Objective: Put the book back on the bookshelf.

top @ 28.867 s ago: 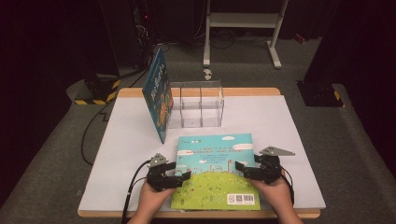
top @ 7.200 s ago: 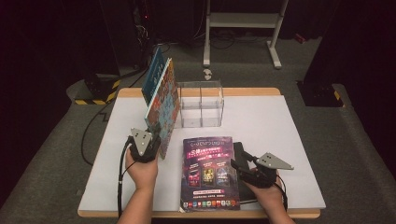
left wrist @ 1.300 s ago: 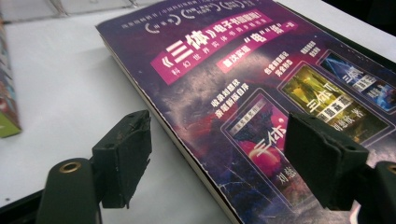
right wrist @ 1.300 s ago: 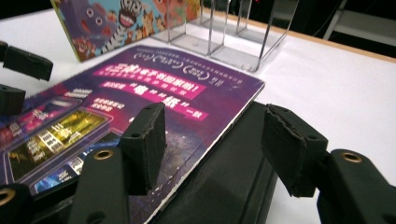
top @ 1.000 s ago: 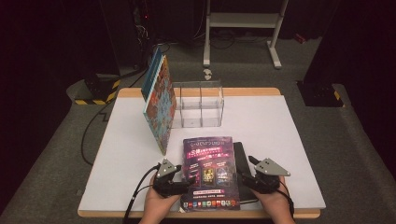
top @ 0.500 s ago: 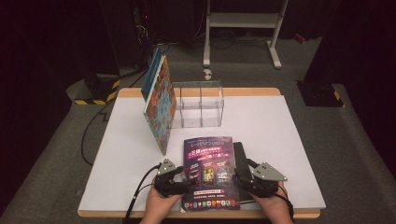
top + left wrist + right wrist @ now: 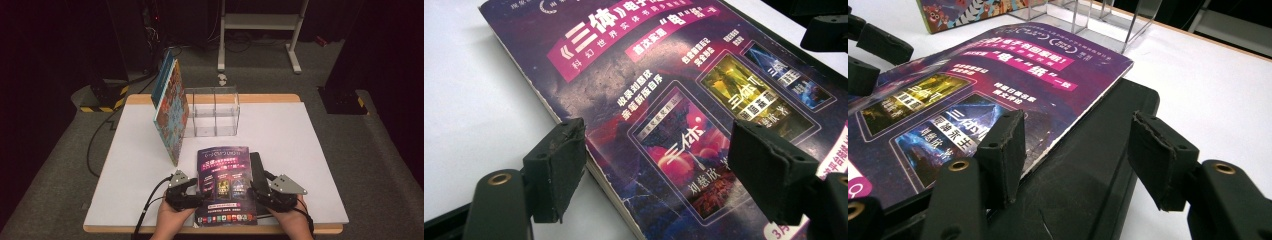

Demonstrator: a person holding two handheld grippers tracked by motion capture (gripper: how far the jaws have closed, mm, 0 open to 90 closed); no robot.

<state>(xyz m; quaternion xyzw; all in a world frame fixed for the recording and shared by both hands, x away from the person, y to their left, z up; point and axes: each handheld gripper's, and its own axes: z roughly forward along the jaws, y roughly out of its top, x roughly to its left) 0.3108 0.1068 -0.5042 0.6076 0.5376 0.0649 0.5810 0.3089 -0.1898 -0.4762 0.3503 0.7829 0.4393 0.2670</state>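
1. White table (image 7: pixel 310 145), flat and matte, on grey carpet; at its far side a clear plastic rack (image 7: pixel 212 112) with thin dividers, its slots bare.
2. Two thin glossy books (image 7: pixel 170 115) lean upright against the rack's left end.
3. Purple glossy paperback (image 7: pixel 225 182) lies flat at the near edge, partly on a black slab (image 7: pixel 257 167).
4. Left gripper (image 7: pixel 192 195) open, straddling the paperback's left edge.
5. Right gripper (image 7: pixel 257 192) open, straddling its right edge.

Left tongs (image 7: pixel 192 192) open; right tongs (image 7: pixel 260 187) open, both low.
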